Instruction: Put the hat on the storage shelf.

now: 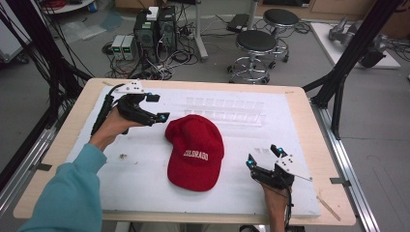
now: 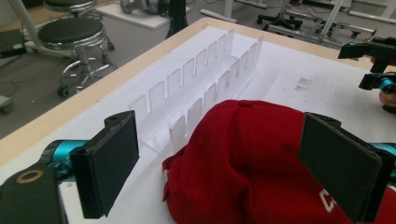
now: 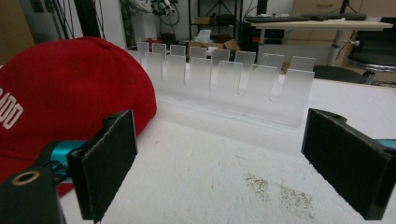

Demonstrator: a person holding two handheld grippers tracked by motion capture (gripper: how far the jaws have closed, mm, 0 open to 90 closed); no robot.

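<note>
Left hand-held gripper (image 1: 155,107) hovers wide open just beside the red baseball cap (image 1: 196,151) — best to bite the crown's edge squarely (fabric slips). Right hand-held gripper (image 1: 263,157) waits wide open, empty, near the clear slotted rack (image 1: 227,110)

A red baseball cap (image 1: 195,152) lay near the middle of the white sheet (image 1: 145,179) covering the tabletop (image 1: 309,121), its white lettering facing up. The left claw (image 1: 157,107) hovered just beside the cap's far-left edge, jaws parted and holding nothing. The right claw (image 1: 263,156) stood apart from the cap on its right — also spread, also bare. Behind the cap sat a clear slotted acrylic rack (image 1: 227,110). Two black stools (image 1: 256,46) stood on the floor beyond.
</note>
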